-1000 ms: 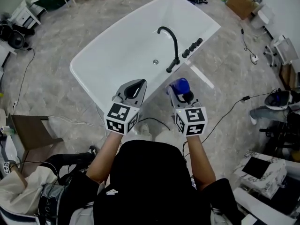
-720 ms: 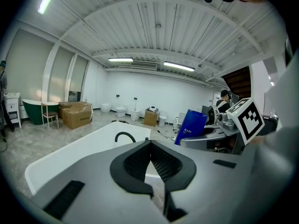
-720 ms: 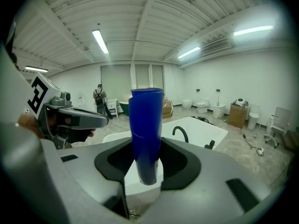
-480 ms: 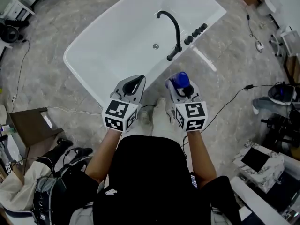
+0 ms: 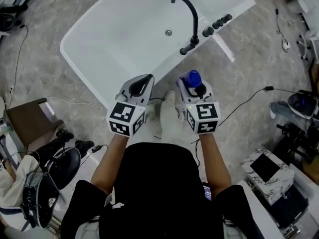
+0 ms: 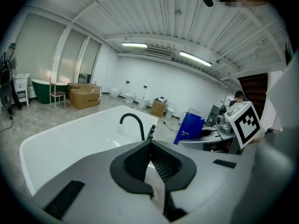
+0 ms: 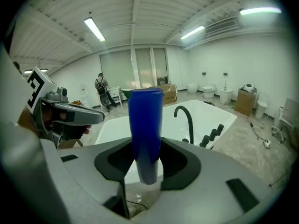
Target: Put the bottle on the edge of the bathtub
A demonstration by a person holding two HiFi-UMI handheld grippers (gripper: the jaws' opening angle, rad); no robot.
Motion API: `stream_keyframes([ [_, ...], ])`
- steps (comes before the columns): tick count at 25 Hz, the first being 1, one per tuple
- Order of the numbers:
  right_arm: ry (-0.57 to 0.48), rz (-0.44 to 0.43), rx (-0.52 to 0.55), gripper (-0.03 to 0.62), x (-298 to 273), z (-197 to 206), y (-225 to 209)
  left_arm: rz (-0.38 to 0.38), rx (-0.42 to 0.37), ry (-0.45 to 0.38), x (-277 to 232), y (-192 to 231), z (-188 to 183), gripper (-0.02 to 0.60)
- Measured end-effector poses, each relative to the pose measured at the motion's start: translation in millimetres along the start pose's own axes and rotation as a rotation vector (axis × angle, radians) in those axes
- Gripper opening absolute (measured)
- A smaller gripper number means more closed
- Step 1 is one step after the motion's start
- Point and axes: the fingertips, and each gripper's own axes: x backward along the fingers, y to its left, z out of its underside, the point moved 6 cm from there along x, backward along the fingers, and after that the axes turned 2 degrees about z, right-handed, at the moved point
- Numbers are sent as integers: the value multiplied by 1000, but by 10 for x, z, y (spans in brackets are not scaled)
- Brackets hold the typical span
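Observation:
In the head view the white bathtub (image 5: 79, 66) fills the top, with a black faucet (image 5: 192, 19) on its near long edge. My right gripper (image 5: 192, 85) is shut on a blue bottle (image 5: 192, 77), held upright over the floor just short of that edge. In the right gripper view the bottle (image 7: 145, 125) stands between the jaws of the right gripper (image 7: 147, 148), with the tub (image 7: 117, 122) behind it. My left gripper (image 5: 143, 81) hovers beside it to the left, jaws closed together on nothing; in its own view the left gripper (image 6: 150, 146) faces the tub (image 6: 56, 143).
Black knobs (image 5: 219, 24) sit right of the faucet. Cables (image 5: 249, 98) trail over the grey floor. A brown box (image 5: 27, 121) and a dark bag (image 5: 45, 183) lie at the left, equipment (image 5: 294, 108) at the right. A person (image 7: 100, 85) stands far behind the tub.
Both grippers have sunk together, side by side, towards the floor beside the tub's near edge. The bottle stays in the right gripper. The tub has slid up in the head view.

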Motion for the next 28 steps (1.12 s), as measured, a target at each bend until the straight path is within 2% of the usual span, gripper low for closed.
stream_keyframes([
  [9, 91, -23, -18, 163, -555, 377, -324, -38, 53, 66, -429, 249, 375, 14],
  [17, 168, -41, -23, 164, -1094, 784, -532, -39, 91, 145, -763, 365, 759, 14],
  [28, 214, -59, 1, 163, -1732, 1222, -696, -91, 115, 196, -1038, 632, 1254, 14],
])
